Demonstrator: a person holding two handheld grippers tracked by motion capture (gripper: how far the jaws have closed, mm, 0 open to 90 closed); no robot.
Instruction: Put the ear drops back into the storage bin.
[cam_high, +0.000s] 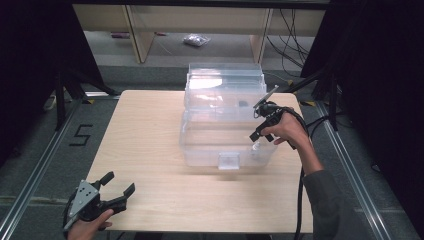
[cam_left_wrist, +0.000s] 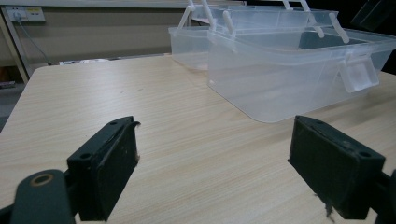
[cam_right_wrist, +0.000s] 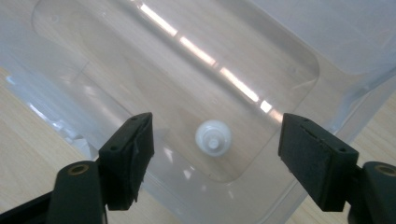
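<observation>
Small white plastic bottle (cam_right_wrist: 213, 137), seen cap-end up, standing on the floor of the clear plastic storage box (cam_high: 200, 150) near its front right corner; box toward the far right of the wooden tabletop (cam_high: 145, 150). Right gripper (cam_right_wrist: 215, 149) poised directly above, jaws spread wide on either side, gripping nothing. Left gripper (cam_high: 117, 190) parked at the near left corner, likewise spread and empty. Probably light, rigid, smooth and slippery: best pinched squarely across the body below the cap.
</observation>
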